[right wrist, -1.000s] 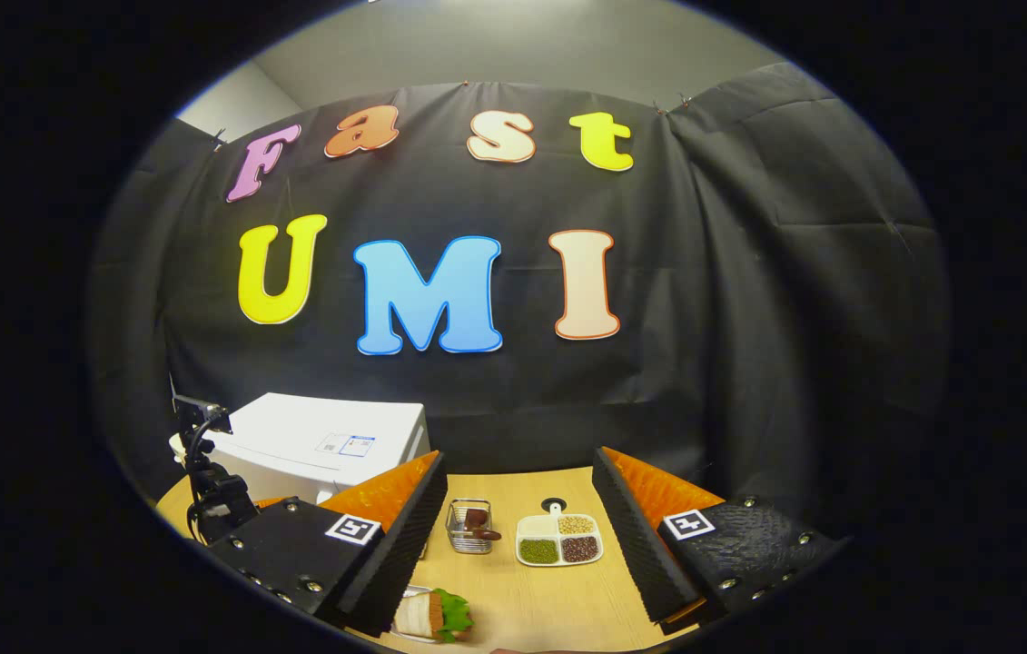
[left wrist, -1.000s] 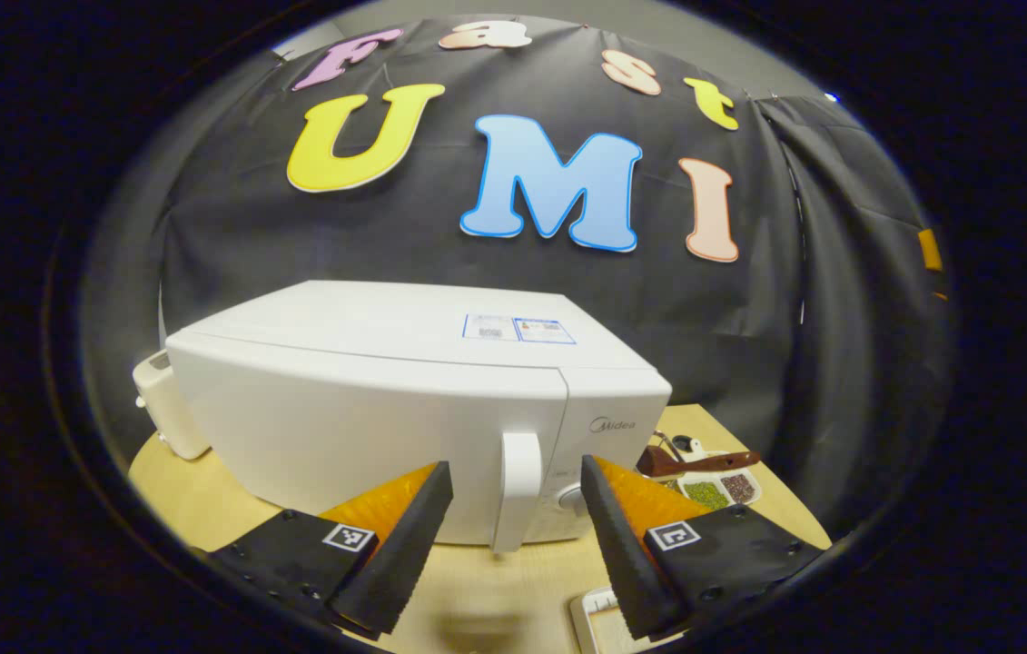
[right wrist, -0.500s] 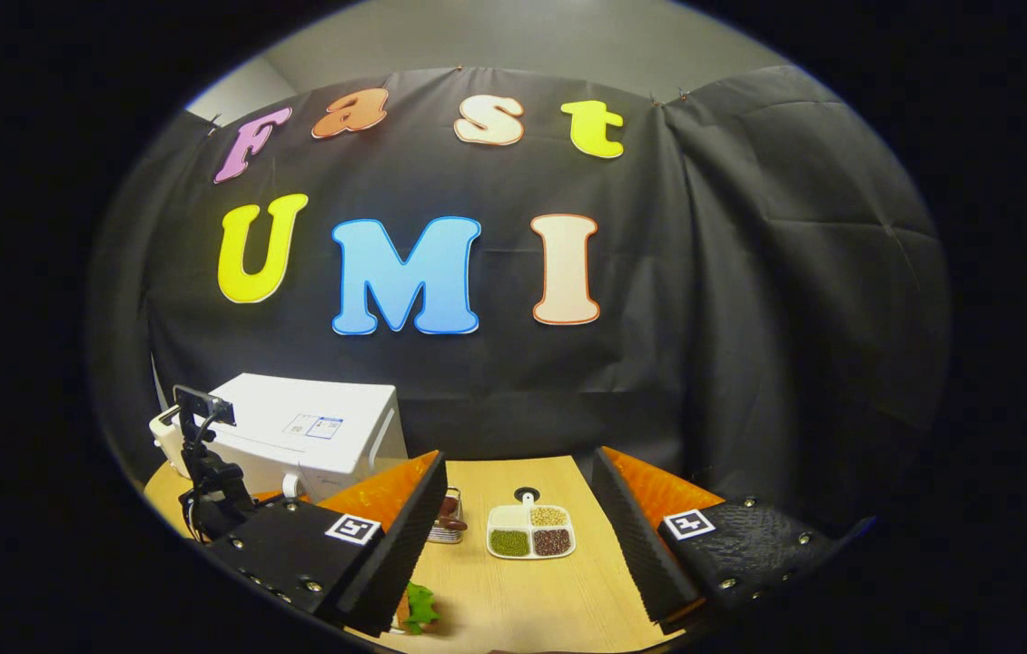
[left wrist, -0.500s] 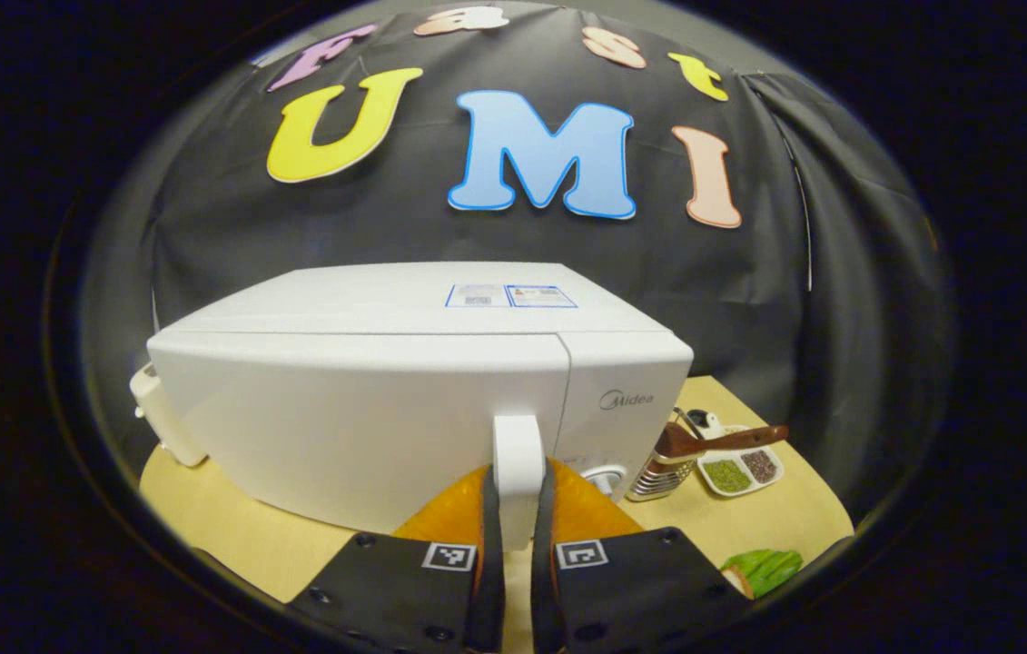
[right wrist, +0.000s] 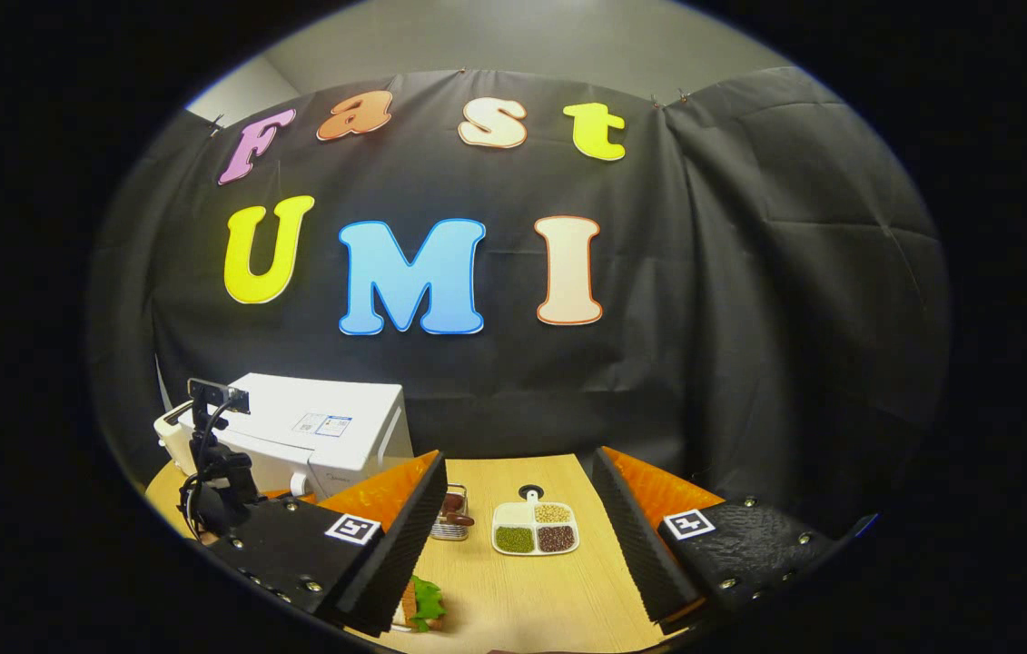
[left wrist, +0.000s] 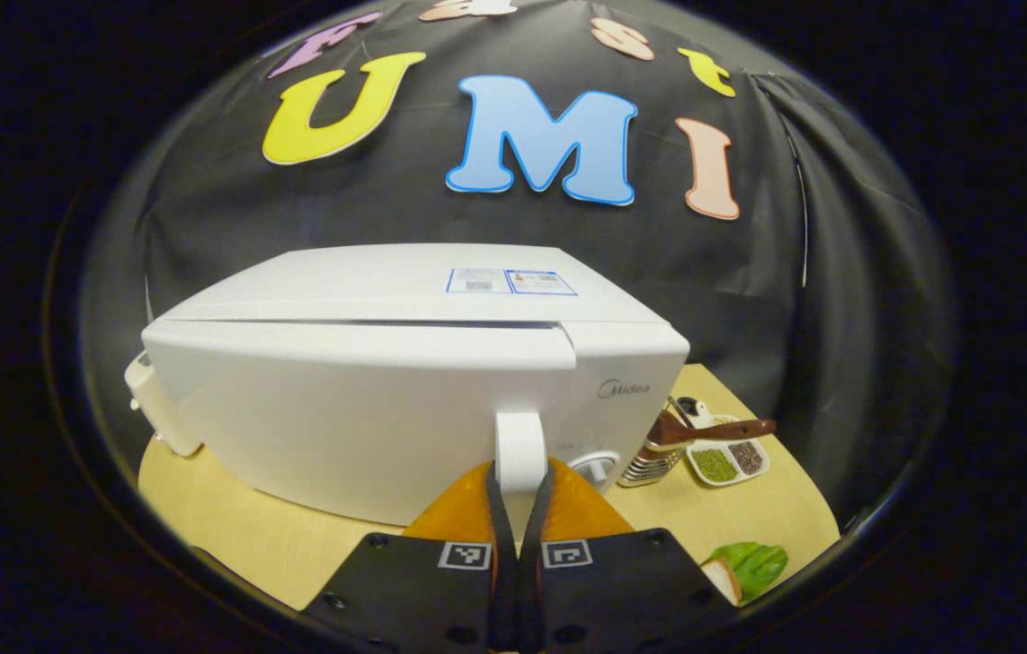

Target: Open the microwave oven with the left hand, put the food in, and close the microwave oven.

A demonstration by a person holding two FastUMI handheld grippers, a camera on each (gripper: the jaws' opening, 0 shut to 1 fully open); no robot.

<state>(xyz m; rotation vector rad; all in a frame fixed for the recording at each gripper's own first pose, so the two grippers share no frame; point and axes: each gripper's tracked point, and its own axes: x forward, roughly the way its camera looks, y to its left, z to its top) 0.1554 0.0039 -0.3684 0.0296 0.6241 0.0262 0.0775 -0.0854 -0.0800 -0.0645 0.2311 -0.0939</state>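
A white microwave [left wrist: 359, 409] stands on the wooden table [left wrist: 277, 545]. Its door is a crack ajar, with a thin dark gap along the top edge. My left gripper [left wrist: 520, 481] is shut on the door's upright white handle [left wrist: 520, 436], one finger on each side. The food, a sandwich with green lettuce [left wrist: 749, 568], lies at the lower right. In the right gripper view the microwave [right wrist: 331, 436] sits at the left with the left gripper's body and camera [right wrist: 215, 463] in front of it. My right gripper [right wrist: 518, 545] is open above the table, with the sandwich [right wrist: 422, 601] beside its left finger.
A wire basket holding a brown-handled utensil [left wrist: 654, 454] and a divided white dish of beans [left wrist: 724, 460] stand right of the microwave; they appear as basket [right wrist: 451, 520] and dish [right wrist: 535, 530] ahead of my right gripper. A small white appliance [left wrist: 150, 404] sits behind the microwave's left side.
My left gripper went from open in front of the handle to shut on it. A gap has since opened along the door's top edge. The right gripper has barely shifted.
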